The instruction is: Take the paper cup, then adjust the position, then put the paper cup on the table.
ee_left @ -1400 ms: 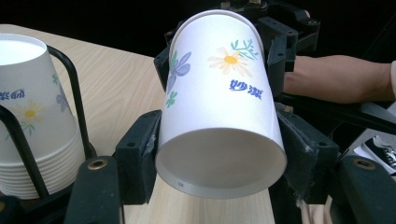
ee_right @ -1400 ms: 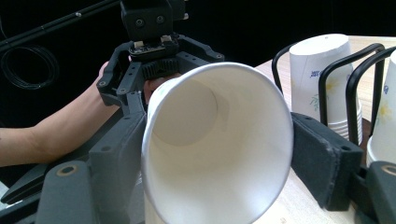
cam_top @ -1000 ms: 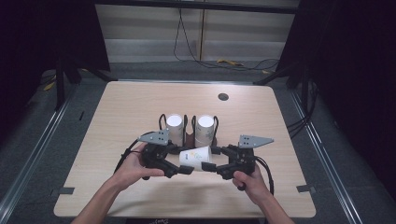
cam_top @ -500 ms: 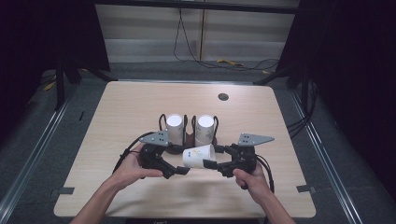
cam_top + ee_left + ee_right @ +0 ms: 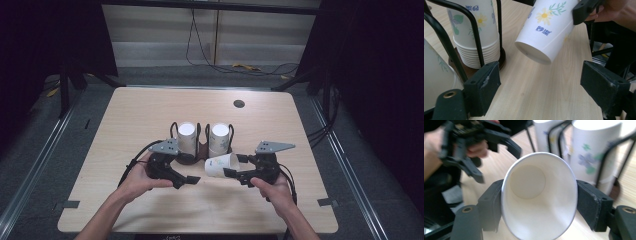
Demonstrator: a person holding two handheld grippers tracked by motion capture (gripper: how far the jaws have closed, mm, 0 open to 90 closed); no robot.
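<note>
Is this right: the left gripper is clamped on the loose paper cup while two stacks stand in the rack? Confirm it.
Not right. The right gripper clamps the paper cup, as the right gripper view shows. The left gripper is open, holding nothing. Two stacks do stand in the rack.

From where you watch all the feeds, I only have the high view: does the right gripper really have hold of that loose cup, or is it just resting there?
Observer: In the right gripper view, the right gripper has a jaw on each side of the paper cup, pressing its wall near the rim.
Operator: Anything inside the cup?
Observer: No; its bare bottom is plain to see.
Operator: And the left gripper?
Observer: In the left gripper view, the left gripper is open, with the cup's base tilted above the table between its jaws, touching neither.
</note>
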